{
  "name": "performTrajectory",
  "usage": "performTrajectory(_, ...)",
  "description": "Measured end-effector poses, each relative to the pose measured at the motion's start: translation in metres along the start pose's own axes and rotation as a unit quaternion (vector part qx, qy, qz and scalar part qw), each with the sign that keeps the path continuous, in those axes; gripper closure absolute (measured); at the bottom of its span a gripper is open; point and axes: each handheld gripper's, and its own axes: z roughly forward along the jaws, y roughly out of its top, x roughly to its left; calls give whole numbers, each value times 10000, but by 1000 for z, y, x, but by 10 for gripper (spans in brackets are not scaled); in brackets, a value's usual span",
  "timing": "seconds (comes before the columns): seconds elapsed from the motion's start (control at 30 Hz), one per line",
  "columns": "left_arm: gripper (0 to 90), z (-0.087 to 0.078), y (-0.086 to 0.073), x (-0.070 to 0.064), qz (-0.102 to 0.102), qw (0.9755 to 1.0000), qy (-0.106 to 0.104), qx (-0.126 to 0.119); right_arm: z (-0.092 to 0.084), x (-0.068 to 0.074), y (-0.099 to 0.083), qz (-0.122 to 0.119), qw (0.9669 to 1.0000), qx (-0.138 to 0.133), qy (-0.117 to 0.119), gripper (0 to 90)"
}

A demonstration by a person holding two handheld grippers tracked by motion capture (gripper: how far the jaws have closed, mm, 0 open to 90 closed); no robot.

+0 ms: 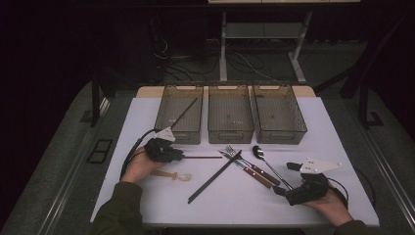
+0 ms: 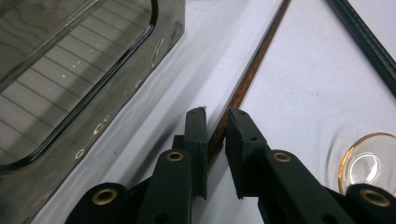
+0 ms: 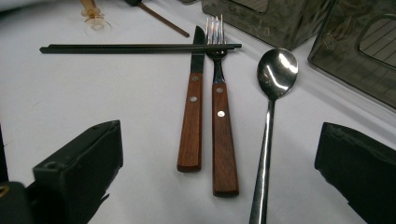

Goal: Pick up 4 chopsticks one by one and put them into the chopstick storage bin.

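Gripping: the brown chopstick [image 2: 243, 88] is pinched by the left gripper [image 2: 215, 122] on the white table [image 2: 303, 93].
Idling: the right gripper [image 3: 219, 154], spread wide, is held before the spoon [image 3: 275, 74].
Risk: with so thin a stick pinched near its end, it could pivot or slip when lifted toward the left bin [image 1: 179, 113].

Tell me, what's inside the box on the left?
One dark chopstick leans inside the left box, its top end resting on the far rim. The rest of the ribbed floor looks bare. The smoky front wall blurs the near corner, so something small could hide there.
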Motion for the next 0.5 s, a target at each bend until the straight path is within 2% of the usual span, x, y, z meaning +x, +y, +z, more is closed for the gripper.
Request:
performTrajectory(0.1, 793, -1, 0, -2, 5, 10000, -13, 37, 0, 0, 0, 0, 10000, 1, -2, 12)
performTrajectory(0.2, 805, -2, 0, 0, 104, 9999, -47, 51, 0, 0, 0, 0, 10000, 2, 1, 12)
performTrajectory(0.27, 808, -2, 0, -2, 47, 10000, -48, 23, 0, 0, 0, -10, 10000, -2, -1, 12)
performTrajectory(0.37, 814, -3, 0, -2, 205, 9998, -53, 61, 0, 0, 0, -9, 10000, -2, 1, 12)
performTrajectory(0.4, 815, -2, -1, -4, 110, 9999, -67, 36, 0, 0, 0, -7, 10000, -2, -3, 12)
performTrajectory(0.5, 819, -3, -1, -4, 247, 9996, -106, 74, 0, 0, 0, -15, 10000, -4, 1, 12)
